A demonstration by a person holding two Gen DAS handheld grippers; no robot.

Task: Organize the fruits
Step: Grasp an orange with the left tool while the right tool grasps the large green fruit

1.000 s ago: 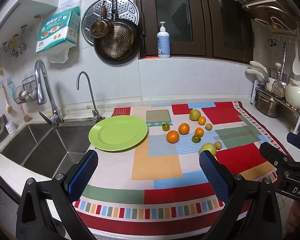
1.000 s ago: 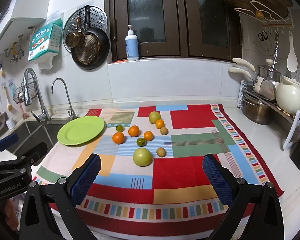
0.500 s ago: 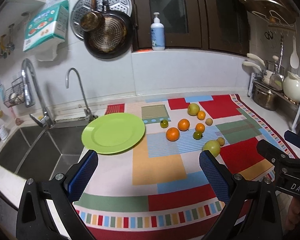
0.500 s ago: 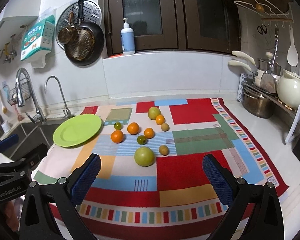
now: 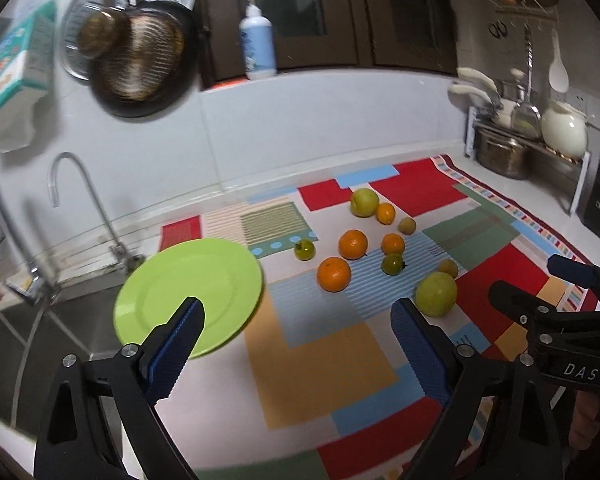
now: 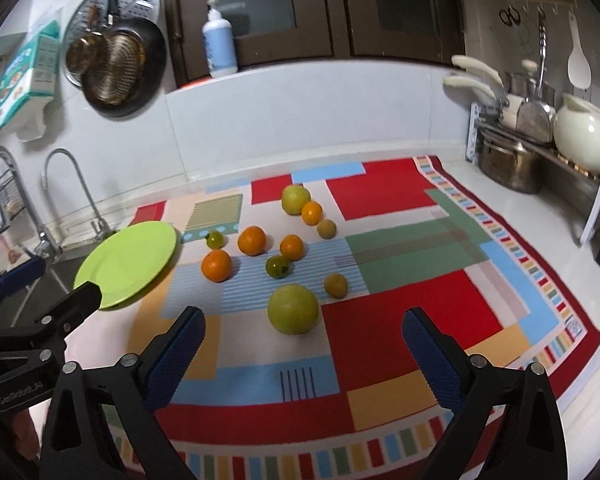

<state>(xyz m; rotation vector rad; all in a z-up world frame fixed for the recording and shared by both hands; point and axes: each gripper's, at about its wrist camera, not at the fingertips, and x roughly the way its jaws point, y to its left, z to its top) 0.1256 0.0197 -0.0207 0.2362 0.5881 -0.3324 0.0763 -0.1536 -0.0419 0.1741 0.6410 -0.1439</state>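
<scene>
Your green plate (image 5: 204, 280) sits bare at the left edge of the patchwork cloth (image 6: 400, 320), partly out over the sink (image 5: 28, 344), with no fruit on it. All the fruit lies loose on the cloth to the plate's right, in one cluster. A big green fruit (image 6: 293, 309) is nearest you, with a small yellowish one (image 6: 335, 285) just beside it. Behind them lie a small dark green fruit (image 6: 277, 267), three oranges (image 6: 217, 265) and another small green one (image 6: 215, 239). At the back a second big green fruit (image 6: 295, 199) touches a small orange (image 6: 311, 213), and a yellowish fruit (image 6: 326, 228) sits close by. The skins look smooth and whole. Your left gripper (image 5: 296, 314) has just been narrowing its jaws, yet they stand apart with nothing between them, over the cloth between plate and fruit. Your right gripper (image 6: 303, 326) is spread wide and empty, with the big green fruit just ahead of its blue pads (image 6: 180, 346).
</scene>
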